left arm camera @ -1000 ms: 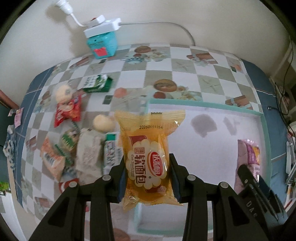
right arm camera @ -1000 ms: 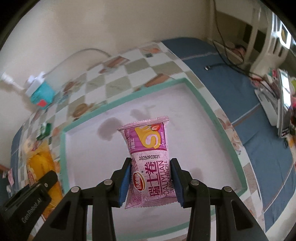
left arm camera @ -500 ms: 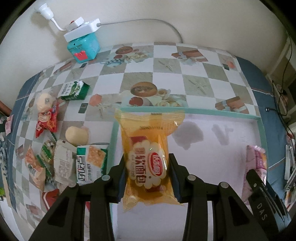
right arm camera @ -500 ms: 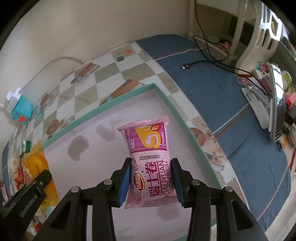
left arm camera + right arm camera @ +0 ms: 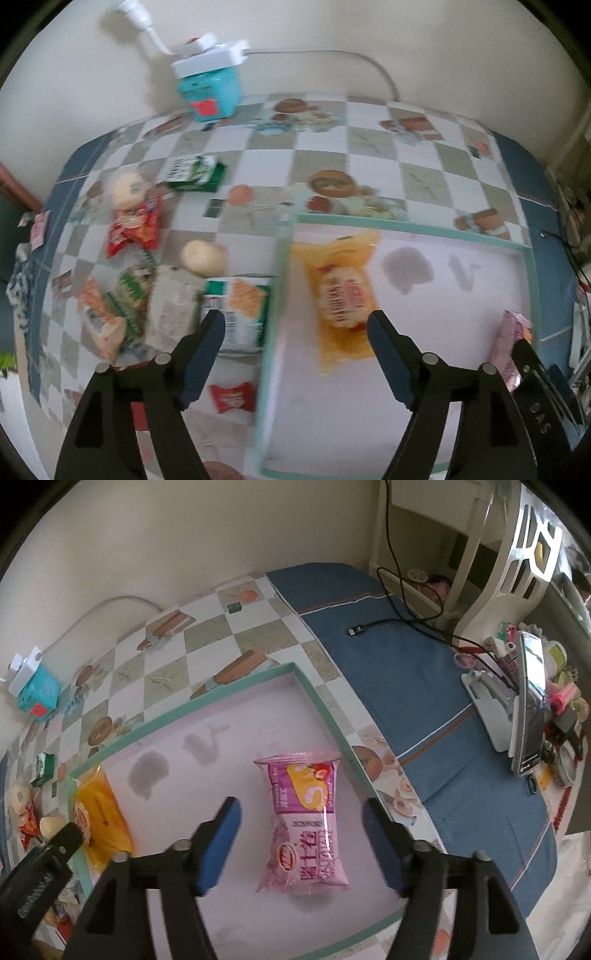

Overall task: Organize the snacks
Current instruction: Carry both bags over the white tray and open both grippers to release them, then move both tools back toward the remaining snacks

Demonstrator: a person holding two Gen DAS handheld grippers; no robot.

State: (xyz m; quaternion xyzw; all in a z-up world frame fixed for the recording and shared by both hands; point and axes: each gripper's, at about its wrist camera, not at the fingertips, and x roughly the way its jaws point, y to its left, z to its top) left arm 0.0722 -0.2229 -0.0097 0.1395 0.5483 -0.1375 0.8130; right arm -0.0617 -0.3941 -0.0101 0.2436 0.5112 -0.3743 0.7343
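Presently both tongs are standing released above the tray [image 5: 334,720], their jaws having just been opening. The left tongs [image 5: 295,325] are hanging over the tray's left wall, one finger outside it and one inside. The yellow bread packet [image 5: 341,295] is lying free on the tray floor, just inside that left wall and touching neither pad. The right tongs [image 5: 301,825] are straddling the pink roll packet [image 5: 304,823], which is lying flat on the tray floor near the tray's right wall, with clear gaps showing on both sides of it.

Edges: the tray's teal rim is running unbroken along the far, left and right sides in both views. Between the two packets the pale floor is lying open, marked only by two grey shadows. Count inside the tray: two packets, one yellow, one pink.

Outside the tray's left wall, loose snacks are crowding the chequered bench [image 5: 321,155]. A green-and-orange cracker packet [image 5: 240,310] is lying just beside the wall, under the left finger. A small red packet [image 5: 232,397] is sitting nearer the camera, also near the wall. Further from the tray are lying a red pouch [image 5: 135,229], a green carton [image 5: 195,173], two pale round buns and a blurred heap that cannot be counted. A teal box [image 5: 212,92] is standing at the bench's far edge, well apart from the tray. Beyond the tray's right wall, a blue cloth [image 5: 424,686] is carrying one black cable.
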